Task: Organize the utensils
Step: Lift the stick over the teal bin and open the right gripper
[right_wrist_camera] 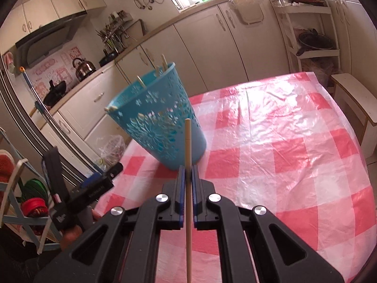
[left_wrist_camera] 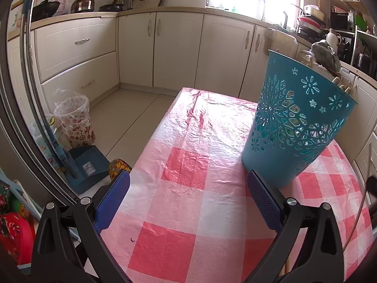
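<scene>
A home kitchen — cream cabinets (left_wrist_camera: 160, 47), a kettle (left_wrist_camera: 82, 1) on the counter (left_wrist_camera: 70, 15), a range hood (right_wrist_camera: 47, 40) — checked tablecloth (left_wrist_camera: 188, 188).

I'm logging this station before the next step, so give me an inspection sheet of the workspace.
Surface: table under a pink checked plastic cloth, wrinkled.
Job's things: blue cut-out basket upright on the cloth, several wooden sticks poking above its rim; one chopstick held.
Clutter: a tiny dark speck on the cloth.
Grippers: left hand-held gripper open, beside the basket; right hand-held gripper shut on the chopstick.
Cables: thin cable at the right edge of the left view.
Surroundings: kitchen cabinets, kettle, lined bin on the floor.
</scene>
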Demonstrator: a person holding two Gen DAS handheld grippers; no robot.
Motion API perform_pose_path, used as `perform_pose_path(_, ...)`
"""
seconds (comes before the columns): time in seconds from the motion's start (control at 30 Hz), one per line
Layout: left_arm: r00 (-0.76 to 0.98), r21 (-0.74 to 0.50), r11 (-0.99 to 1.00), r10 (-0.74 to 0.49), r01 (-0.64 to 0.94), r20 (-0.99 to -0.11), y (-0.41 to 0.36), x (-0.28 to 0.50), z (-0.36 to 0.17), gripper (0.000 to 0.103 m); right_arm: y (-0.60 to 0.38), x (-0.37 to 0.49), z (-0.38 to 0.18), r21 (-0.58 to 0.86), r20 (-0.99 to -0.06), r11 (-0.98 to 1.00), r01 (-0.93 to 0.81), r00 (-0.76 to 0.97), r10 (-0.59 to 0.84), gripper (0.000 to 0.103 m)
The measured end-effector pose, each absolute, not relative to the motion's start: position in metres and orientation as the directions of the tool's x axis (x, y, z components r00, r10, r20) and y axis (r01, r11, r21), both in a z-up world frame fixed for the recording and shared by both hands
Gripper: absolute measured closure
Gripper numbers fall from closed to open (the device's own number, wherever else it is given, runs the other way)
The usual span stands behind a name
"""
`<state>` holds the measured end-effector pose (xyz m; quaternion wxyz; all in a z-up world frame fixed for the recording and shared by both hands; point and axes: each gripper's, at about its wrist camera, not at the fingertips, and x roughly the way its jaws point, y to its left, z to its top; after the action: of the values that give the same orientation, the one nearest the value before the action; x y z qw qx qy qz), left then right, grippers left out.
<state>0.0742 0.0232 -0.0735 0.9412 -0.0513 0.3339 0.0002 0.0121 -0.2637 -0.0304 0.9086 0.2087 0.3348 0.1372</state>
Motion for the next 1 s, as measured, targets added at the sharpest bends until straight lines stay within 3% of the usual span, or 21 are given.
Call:
perform_pose_path(0.2,0.773,-0.098,0.995,-0.034,-0.036,-0.634,0.023,0.075,-0.074,0.008,-0.256,0.023,0.021,0.446,-0.44,0.874,-0.195,0.802,0.404,0.097)
perform_pose_path(0.7,0.771,-0.114,0.993,-0.043,-0.039,-0.635,0.026,0.076,-0.075,0.008,-0.247,0.028,0.079,0.411,-0.347,0.868,-0.278,0.833,0.431,0.098)
perform_pose_path(1.0,0.773,-0.124,0.992,-0.049,-0.039,-0.633,0.027,0.076,-0.077,0.008,-0.242,0.043,0.148,0.329,-0.228,0.89,-0.314,0.888,0.398,0.098)
